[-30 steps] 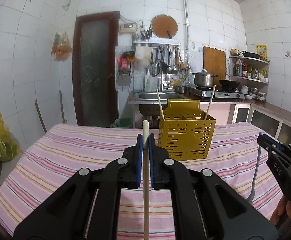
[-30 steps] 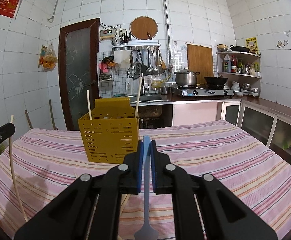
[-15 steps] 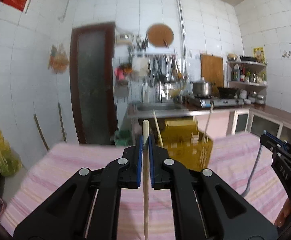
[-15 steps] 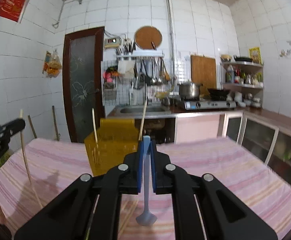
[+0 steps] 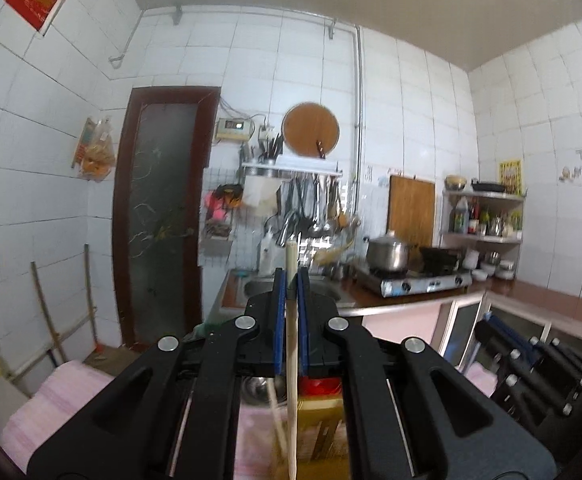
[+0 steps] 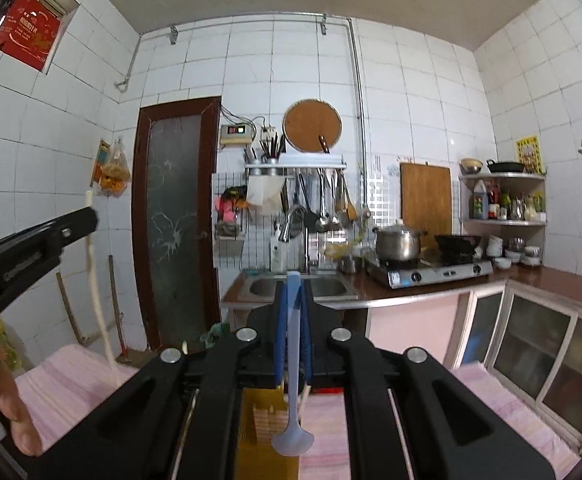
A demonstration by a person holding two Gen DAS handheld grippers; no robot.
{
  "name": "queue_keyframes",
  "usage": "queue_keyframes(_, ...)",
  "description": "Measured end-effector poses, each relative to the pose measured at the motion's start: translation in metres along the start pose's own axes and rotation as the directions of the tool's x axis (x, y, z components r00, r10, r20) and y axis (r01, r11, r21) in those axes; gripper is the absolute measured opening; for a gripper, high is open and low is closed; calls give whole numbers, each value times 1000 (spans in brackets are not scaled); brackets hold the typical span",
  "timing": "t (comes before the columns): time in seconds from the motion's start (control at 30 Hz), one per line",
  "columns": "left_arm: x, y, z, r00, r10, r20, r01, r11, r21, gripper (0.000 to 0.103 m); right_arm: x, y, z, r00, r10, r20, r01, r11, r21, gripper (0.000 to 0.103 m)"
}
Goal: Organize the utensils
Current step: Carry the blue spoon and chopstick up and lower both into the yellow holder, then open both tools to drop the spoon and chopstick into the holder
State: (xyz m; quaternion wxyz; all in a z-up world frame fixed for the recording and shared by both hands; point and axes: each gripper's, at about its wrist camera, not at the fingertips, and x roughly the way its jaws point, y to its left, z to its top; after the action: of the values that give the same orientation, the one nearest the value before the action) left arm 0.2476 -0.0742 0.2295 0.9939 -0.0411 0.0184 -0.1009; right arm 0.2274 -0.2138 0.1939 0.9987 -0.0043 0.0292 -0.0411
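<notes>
Left gripper [image 5: 289, 292]: lower centre of the left wrist view, jaws closed on a chopstick [image 5: 291, 360], gripped near its upper end. The stick hangs vertically, its top standing just above the fingertips and its lower end running out of the bottom edge. Judged light, stiff and thin; smooth enough to pivot or slip in the pads, so the high grip suits a tip-first drop.

Right gripper [image 6: 292, 300]: lower centre of the right wrist view, jaws closed on the handle of a pale blue spoon [image 6: 293, 420], bowl hanging downward at bottom centre. Judged light plastic, somewhat flexible, not fragile; held well up the handle.

Yellow slotted caddy [image 6: 265, 432]: directly below both grippers, at the bottom centre of each view. Only a strip shows between the black finger arms; its compartments and rim cannot be made out. A further stick [image 5: 275, 412] leans inside it, blurred.

Table with pink striped cloth [image 6: 71, 376]: lower left and lower right, mostly covered by the gripper bodies.

Far: sink counter [image 6: 299, 292], mid frame. A steel pot [image 6: 397, 244] sits right of centre.
</notes>
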Motion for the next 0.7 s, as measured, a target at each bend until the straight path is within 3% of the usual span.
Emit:
queue_keyframes(0.2, 72, -16, -13, 1000, -4, 1, 4, 1000, 24, 4, 58, 7, -10, 999, 12, -36, -12, 1000, 2, 7)
queue_keyframes(0.37, 127, -15, -69, 993, 15, -120, -11, 999, 32, 5, 93, 3, -50, 991, 31, -127, -29, 999, 18, 7)
queue_keyframes(0.57, 137, 1, -103, 976, 59, -209, -53, 998, 34, 5, 116, -2, -86, 969, 38, -245, -35, 999, 14, 8)
queue_keyframes(0.6, 134, 6, -104, 974, 61, -220, -56, 998, 31, 9, 115, -2, -87, 966, 32, -256, -32, 999, 4, 10)
queue_keyframes(0.63, 129, 9, -103, 969, 65, -238, -60, 998, 27, 22, 112, -2, -88, 964, 17, -264, -20, 1000, -10, 15)
queue_keyframes(0.67, 124, 13, -100, 967, 67, -248, -64, 998, 21, 46, 106, -4, -86, 962, 4, -272, -10, 1000, -21, 35)
queue_keyframes(0.7, 114, 17, -96, 966, 85, -245, -83, 996, 16, 59, 100, -6, -83, 962, -3, -273, -3, 1000, -19, 57)
